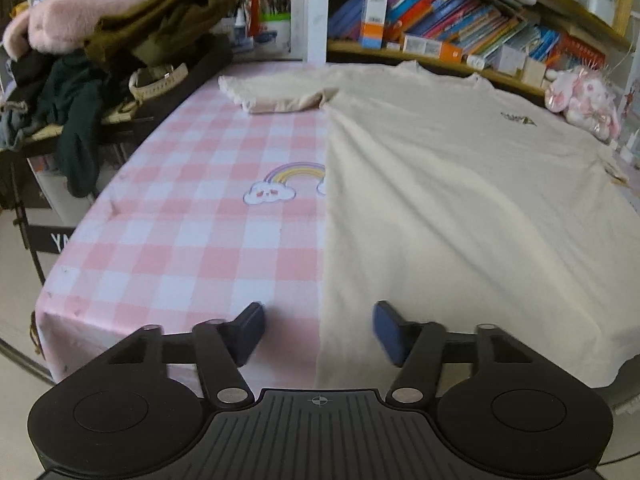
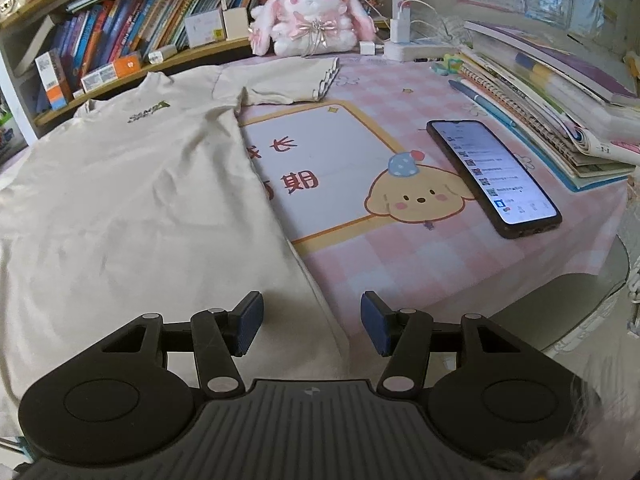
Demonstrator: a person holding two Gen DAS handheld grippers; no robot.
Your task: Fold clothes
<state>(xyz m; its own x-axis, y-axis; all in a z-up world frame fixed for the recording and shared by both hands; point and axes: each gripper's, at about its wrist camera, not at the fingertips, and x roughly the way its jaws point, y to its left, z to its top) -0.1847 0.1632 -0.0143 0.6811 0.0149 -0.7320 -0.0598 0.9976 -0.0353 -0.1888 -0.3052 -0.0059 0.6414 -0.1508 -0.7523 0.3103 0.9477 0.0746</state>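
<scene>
A cream T-shirt (image 1: 460, 200) lies spread flat, front up, on a pink checked tablecloth (image 1: 180, 248); it also shows in the right wrist view (image 2: 132, 200). A small green logo (image 2: 146, 113) sits on its chest. My left gripper (image 1: 319, 330) is open and empty, low over the shirt's left bottom edge, which runs between its fingers. My right gripper (image 2: 312, 322) is open and empty, low over the shirt's right bottom corner; its left pad (image 2: 249, 322) is over the fabric.
A lit phone (image 2: 494, 176) and a stack of books (image 2: 560, 100) lie at the right. A pink plush rabbit (image 2: 312, 20) sits at the back. A pile of dark clothes (image 1: 80, 92) hangs off the table's left. Bookshelves (image 1: 440, 20) stand behind.
</scene>
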